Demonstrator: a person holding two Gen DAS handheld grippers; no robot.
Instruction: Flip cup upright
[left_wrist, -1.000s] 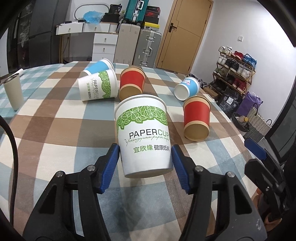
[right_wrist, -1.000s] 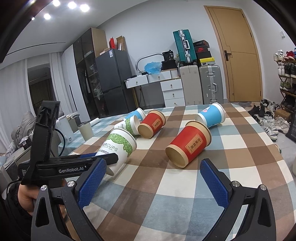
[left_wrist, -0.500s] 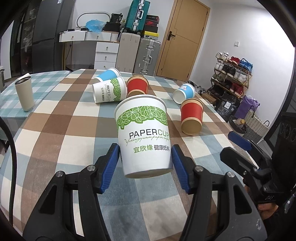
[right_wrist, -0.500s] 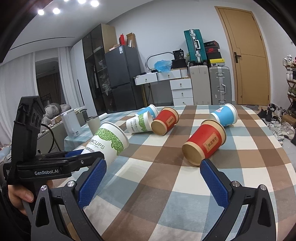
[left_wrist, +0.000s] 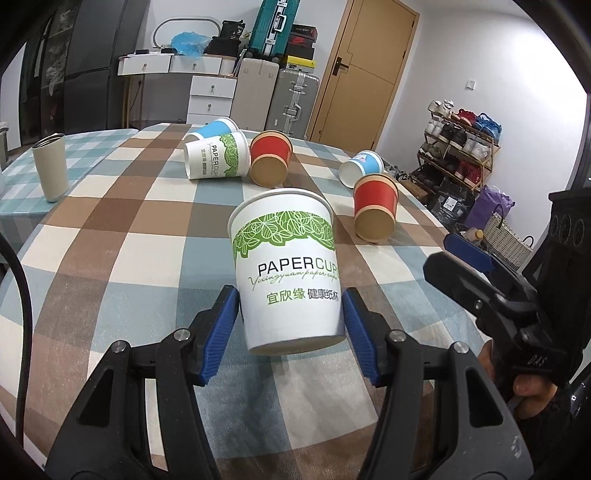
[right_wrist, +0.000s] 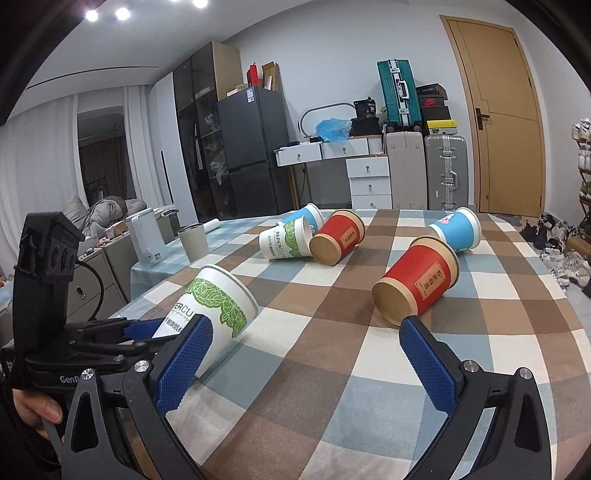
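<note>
My left gripper (left_wrist: 290, 332) is shut on a white paper cup with green leaves (left_wrist: 286, 269) and holds it by its base above the checked tablecloth. In the right wrist view the same cup (right_wrist: 214, 306) is tilted, its mouth pointing up and away, with the left gripper's fingers (right_wrist: 144, 328) at its base. My right gripper (right_wrist: 304, 360) is open and empty above the table's near edge. A red cup (right_wrist: 417, 286) lies on its side just beyond it.
Other cups lie on their sides further back: a white and green one (left_wrist: 216, 160), a blue one (left_wrist: 216, 129), a red one (left_wrist: 269, 158), a blue one (left_wrist: 362, 168) and a red one (left_wrist: 375, 206). A beige tumbler (left_wrist: 50, 166) stands at the left.
My left gripper has tilted the white cup more upright and lifted it back toward me. The right gripper has drawn back slightly and stays open.
</note>
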